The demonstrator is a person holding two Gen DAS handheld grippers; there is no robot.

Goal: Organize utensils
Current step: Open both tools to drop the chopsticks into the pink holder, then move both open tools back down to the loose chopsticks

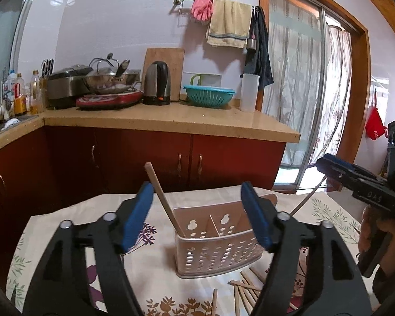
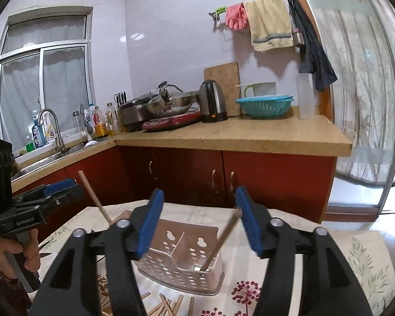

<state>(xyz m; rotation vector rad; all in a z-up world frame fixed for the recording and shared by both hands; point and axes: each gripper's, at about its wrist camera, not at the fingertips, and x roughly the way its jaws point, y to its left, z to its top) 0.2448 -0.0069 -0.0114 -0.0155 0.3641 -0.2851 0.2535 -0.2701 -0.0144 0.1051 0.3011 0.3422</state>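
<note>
Chopsticks of plain light wood are the items being sorted into a white perforated plastic utensil holder [image 1: 218, 247] with two compartments, standing on a floral-print tablecloth [image 1: 52, 234]. One chopstick [image 1: 162, 200] leans in the holder's left compartment; a second chopstick [image 2: 220, 242], blurred in the right wrist view, leans in the right compartment, its upper end close beside the right gripper's right pad. A loose pile of chopsticks [image 1: 246, 288] lies on the cloth just in front of the holder.

Left gripper [image 1: 197, 216]: jaws spread wide, nothing between the pads. Right gripper [image 2: 198, 221]: jaws likewise spread, pads not pressing on the second chopstick. Both tools are hand-held and sit just behind the holder's near wall.

Step in hand, as judged: one chopstick per compartment has been deposited and let go. The next move calls for lowering either gripper to the pile, isolating a single stick, and closing across its shaft. Risk: neighbouring sticks overlap and may lift together.
</note>
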